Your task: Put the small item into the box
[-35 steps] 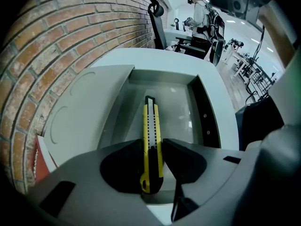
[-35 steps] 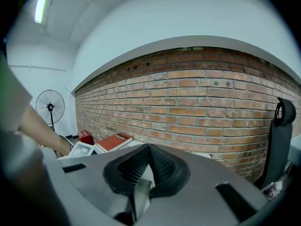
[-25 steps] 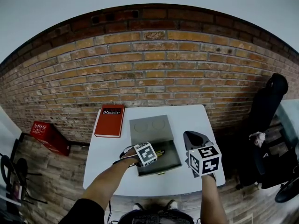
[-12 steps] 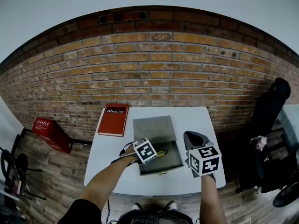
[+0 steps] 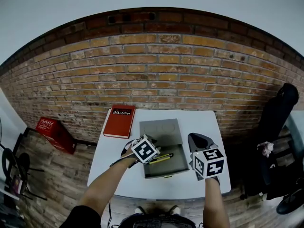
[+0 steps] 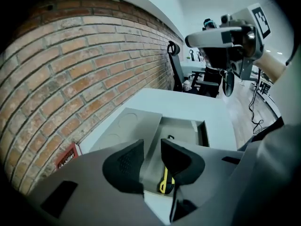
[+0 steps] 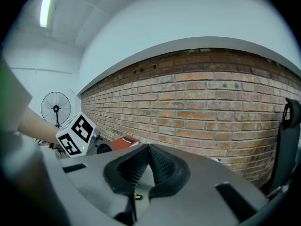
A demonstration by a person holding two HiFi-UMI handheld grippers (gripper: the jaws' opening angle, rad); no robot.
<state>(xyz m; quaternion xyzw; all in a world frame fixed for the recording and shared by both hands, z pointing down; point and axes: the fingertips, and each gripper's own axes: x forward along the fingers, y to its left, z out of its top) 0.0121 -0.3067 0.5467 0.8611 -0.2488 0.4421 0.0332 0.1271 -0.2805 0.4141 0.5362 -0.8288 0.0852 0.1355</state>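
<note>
A yellow and black pen [image 5: 161,158] lies inside the open grey box [image 5: 176,167], near its left wall. In the left gripper view the pen [image 6: 164,182] shows just below the jaws, over the box [image 6: 184,130]. My left gripper [image 5: 148,156] hovers over the box's left edge. Its jaws are closing with a narrow gap and nothing between them [image 6: 151,147]. My right gripper [image 5: 195,138] is held just right of the box, shut and empty [image 7: 149,147].
The box's lid [image 5: 160,128] lies flat behind it on the white table [image 5: 114,175]. A red book [image 5: 120,121] rests at the table's back left corner. A brick wall runs behind. A black office chair [image 5: 278,113] stands to the right.
My left gripper has drawn back slightly up and left from the pen, which stays in the box and now shows more fully. The right gripper has not moved.
</note>
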